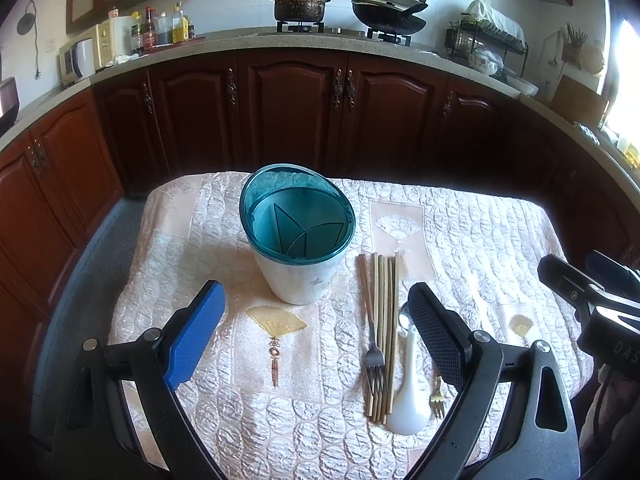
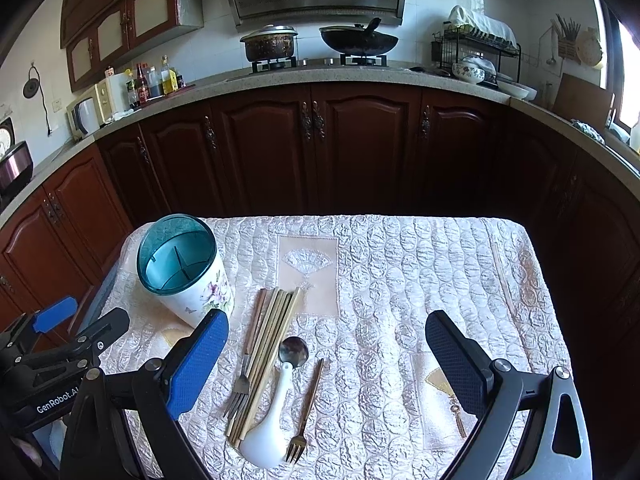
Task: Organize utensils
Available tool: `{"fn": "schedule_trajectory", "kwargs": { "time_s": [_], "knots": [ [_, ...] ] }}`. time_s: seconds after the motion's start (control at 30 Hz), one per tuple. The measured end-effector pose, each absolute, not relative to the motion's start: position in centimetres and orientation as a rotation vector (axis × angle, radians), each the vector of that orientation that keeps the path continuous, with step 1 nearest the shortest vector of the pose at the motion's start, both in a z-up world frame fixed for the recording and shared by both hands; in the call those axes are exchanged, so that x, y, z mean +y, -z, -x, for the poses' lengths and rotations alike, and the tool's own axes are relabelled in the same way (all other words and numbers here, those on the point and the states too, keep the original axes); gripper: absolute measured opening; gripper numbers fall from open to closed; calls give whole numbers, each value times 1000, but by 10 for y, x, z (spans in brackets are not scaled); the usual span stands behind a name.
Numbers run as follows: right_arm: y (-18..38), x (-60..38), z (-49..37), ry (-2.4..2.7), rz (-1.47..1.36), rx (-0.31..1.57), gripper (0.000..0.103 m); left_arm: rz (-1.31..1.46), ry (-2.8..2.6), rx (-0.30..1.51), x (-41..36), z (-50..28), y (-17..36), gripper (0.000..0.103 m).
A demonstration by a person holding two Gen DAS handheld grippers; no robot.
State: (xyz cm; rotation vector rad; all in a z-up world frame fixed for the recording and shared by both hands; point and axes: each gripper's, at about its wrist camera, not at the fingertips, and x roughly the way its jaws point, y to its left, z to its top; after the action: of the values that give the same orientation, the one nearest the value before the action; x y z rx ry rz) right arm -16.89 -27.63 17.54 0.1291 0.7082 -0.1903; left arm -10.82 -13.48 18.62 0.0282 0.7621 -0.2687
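The left claw stands wide open over the desk, holding nothing; its right finger hides most of the small gold fork and part of the metal spoon in the left wrist view. The right claw is equally spread and empty. The utensils lie together on the quilted cloth: a bundle of chopsticks, a steel fork partly beneath them, a white ceramic spoon whose handle overlaps the metal spoon, and the gold fork. The teal-rimmed holder (divided inside, nothing in it) stands upright just left of the chopsticks. Behind are dark wooden cabinets, and a stove with a pot and a wok.
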Motion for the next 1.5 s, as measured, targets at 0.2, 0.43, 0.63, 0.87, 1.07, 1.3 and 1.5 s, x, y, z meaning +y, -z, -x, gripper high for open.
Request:
{"fn": "schedule_trajectory", "kwargs": {
  "time_s": [0.2, 0.43, 0.63, 0.87, 1.07, 1.3, 1.5],
  "knots": [
    [-175, -277, 169, 192, -128, 710, 99, -31, 268, 765, -136, 107, -186, 93],
    [-173, -278, 168, 191, -128, 715, 99, -20, 296, 758, -136, 108, -184, 93],
    [-170, -280, 167, 191, -125, 722, 99, -61, 259, 765, -140, 106, -179, 93],
    [-166, -284, 165, 190, -131, 739, 99, -171, 177, 726, -152, 107, -168, 93],
    [-164, -292, 166, 188, -135, 759, 99, -243, 152, 688, -167, 110, -158, 93],
    [-165, -309, 166, 215, -189, 789, 99, -281, 154, 643, -179, 111, -153, 93],
    [-159, -315, 165, 224, -213, 793, 99, -207, 276, 734, -174, 104, -141, 93]
  ]
}}
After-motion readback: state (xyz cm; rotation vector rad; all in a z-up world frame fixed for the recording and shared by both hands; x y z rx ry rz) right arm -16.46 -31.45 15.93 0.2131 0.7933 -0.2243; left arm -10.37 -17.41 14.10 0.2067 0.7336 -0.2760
